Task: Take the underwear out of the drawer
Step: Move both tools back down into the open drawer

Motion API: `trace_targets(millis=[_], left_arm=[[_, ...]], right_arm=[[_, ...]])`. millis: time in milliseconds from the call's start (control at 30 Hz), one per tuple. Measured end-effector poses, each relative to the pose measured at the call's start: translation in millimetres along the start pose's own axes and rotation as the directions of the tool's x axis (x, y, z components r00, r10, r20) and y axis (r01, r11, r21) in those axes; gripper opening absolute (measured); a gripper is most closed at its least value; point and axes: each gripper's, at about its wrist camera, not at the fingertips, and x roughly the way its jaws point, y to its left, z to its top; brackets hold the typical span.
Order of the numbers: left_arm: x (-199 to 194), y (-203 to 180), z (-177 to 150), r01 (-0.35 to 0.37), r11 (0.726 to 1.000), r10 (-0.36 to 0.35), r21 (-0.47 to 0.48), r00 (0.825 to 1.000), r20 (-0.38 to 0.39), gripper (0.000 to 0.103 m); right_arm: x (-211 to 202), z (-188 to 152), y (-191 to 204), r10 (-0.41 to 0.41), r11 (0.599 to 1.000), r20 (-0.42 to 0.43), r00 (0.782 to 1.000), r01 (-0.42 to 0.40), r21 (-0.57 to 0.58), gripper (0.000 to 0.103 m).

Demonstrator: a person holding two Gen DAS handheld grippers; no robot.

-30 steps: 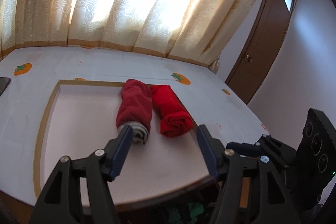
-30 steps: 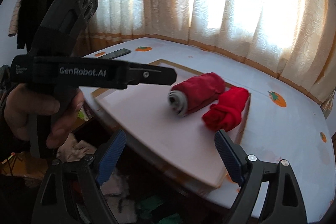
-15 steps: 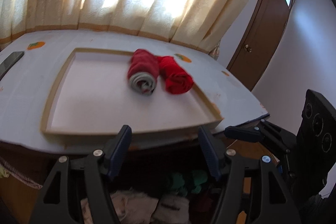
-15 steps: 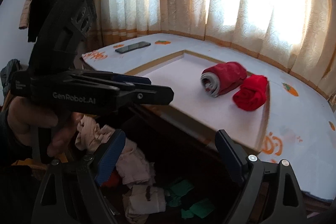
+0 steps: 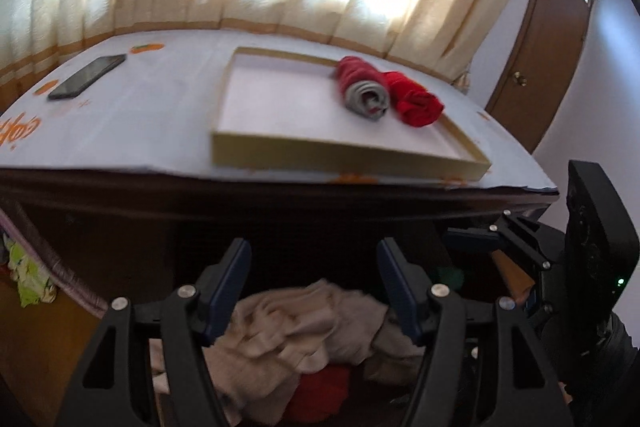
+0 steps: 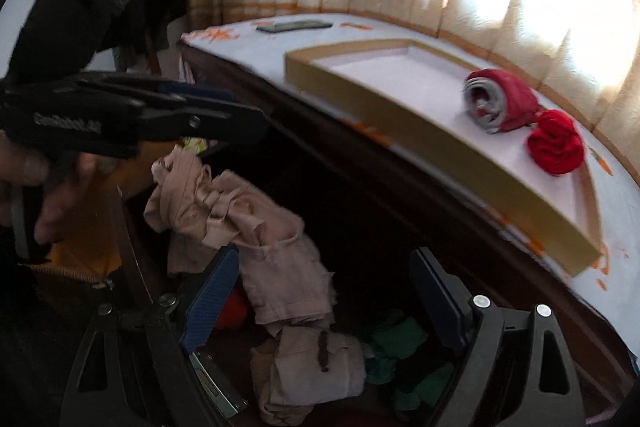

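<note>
We have dropped both grippers from the tray (image 5: 344, 155) on the worktop (image 5: 160, 123) toward the open drawer (image 6: 132, 267), where beige underwear (image 6: 276, 267) lies at six o'clock, left gripper (image 5: 314, 283) and right gripper (image 6: 324, 299) jaws wide, empty, ready to pick.
</note>
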Motion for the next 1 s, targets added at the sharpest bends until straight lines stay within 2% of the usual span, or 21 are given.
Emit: trace_targets(millis=[267,633,833,1000], left_arm=[[-3.8,18.7,-18.6,-0.064,0.998,0.064,-0.003,0.997,-0.036,0.066],[-9.0,43.4,-23.3,-0.087,0.995,0.085,-0.054,0.996,-0.038,0.067],[-4.0,48.0,-24.9,-0.100,0.993,0.096,-0.064,0.994,-0.055,0.068],[-1.9,45.8,-26.1,-0.090,0.994,0.086,-0.057,0.994,-0.063,0.068]], right_arm=[[33.1,3.1,20.0,0.034,0.997,-0.087,0.996,-0.040,-0.065,0.089],[83.3,14.7,35.9,0.044,0.985,-0.235,0.971,-0.081,-0.152,0.089],[103.4,22.3,34.8,0.028,0.988,-0.281,0.959,-0.070,-0.140,0.089],[115.8,24.6,25.6,0.061,0.991,-0.313,0.948,-0.094,-0.092,0.089]])
